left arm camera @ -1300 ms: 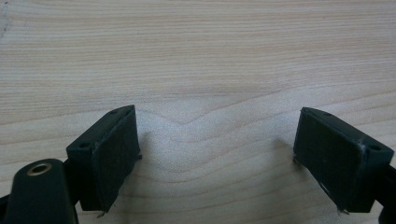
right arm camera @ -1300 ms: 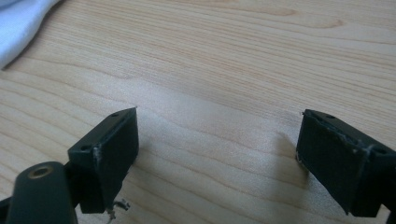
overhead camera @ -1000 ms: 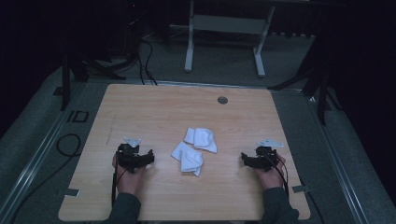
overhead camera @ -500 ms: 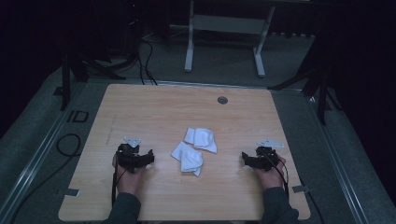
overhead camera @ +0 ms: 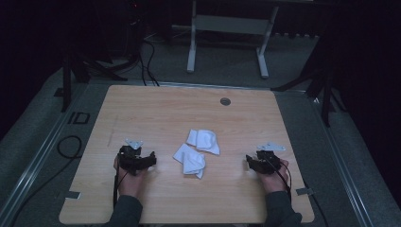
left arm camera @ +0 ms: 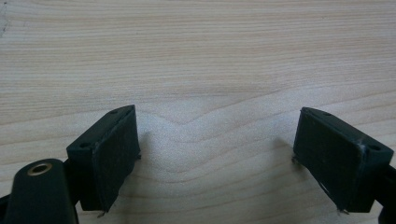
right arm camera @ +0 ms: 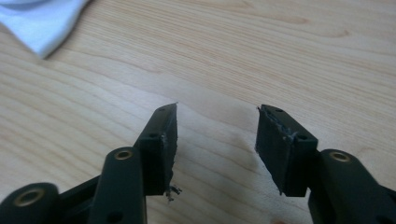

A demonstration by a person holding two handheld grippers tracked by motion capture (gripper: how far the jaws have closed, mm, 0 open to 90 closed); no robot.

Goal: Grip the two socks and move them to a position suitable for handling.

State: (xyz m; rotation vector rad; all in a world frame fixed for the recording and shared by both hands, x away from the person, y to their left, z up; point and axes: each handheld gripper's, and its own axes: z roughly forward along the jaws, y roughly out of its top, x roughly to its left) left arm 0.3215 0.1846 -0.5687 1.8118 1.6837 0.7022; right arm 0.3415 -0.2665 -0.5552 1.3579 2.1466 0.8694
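high view: a light wooden table (overhead camera: pixel 156 109) stands on grey floor. two crumpled white cloths lie near its middle, touching at a corner. the upper cloth (overhead camera: pixel 204 141) spreads roughly side to side; the lower cloth (overhead camera: pixel 190 160) has its long axis slanting from upper left to lower right, ending in a narrow tip toward the near edge. the left gripper (overhead camera: pixel 152 159) rests low on the table left of the cloths, pointing right toward them, held by the left hand (overhead camera: pixel 128 177). the right gripper (overhead camera: pixel 248 162) sits right of the cloths, pointing left, held by the right hand (overhead camera: pixel 273 174). nothing lies between either gripper and the cloths. a small dark round fitting (overhead camera: pixel 225 101) sits near the far edge; cables (overhead camera: pixel 147 56) and a white stand (overhead camera: pixel 227 28) are on the floor beyond.

left gripper view: the jaws stand wide apart over bare wood, gripping nothing.

right gripper view: the jaws are parted by a moderate gap, empty, above the table; a white cloth corner (right arm camera: pixel 39 23) shows at upper left, well apart from them.
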